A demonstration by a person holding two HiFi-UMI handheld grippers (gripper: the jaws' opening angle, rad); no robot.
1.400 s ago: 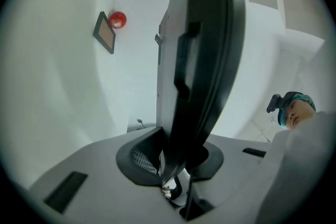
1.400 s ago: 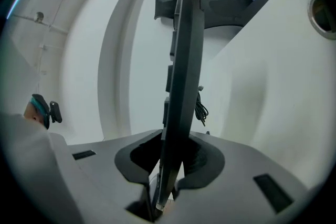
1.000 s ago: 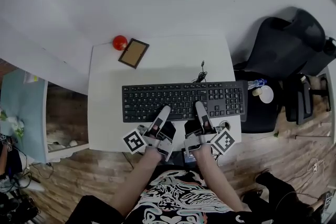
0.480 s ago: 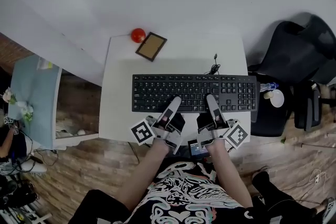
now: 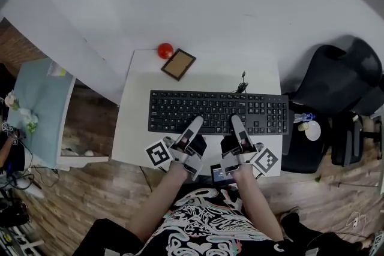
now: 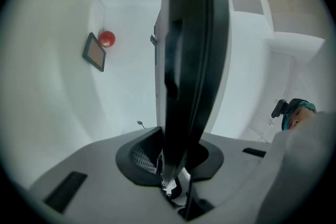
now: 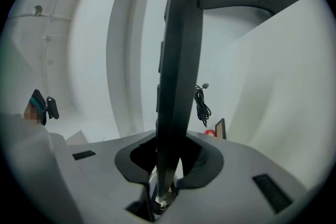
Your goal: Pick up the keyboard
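A black full-size keyboard [image 5: 219,112] hangs level over the white desk [image 5: 138,141], gripped along its near edge by both grippers. My left gripper [image 5: 196,125] is shut on that edge left of the middle. The right gripper [image 5: 236,122] is shut on it right of the middle. In the left gripper view the keyboard [image 6: 191,55] stands edge-on between the jaws and fills the centre. The right gripper view shows the same keyboard [image 7: 179,60] edge-on, with its coiled cable [image 7: 201,103] hanging beside it. The cable's plug [image 5: 243,75] lies past the keyboard's far edge.
A red ball [image 5: 165,50] and a small brown framed picture [image 5: 178,64] sit at the desk's far edge. A black office chair [image 5: 336,87] stands to the right, with a low stool carrying a white cup [image 5: 311,129]. A pale blue cabinet [image 5: 37,106] stands left.
Both grippers have risen with the keyboard held between them, lifting it off the desk. The head view has shifted, so the desk now sits further right and lower in the picture.
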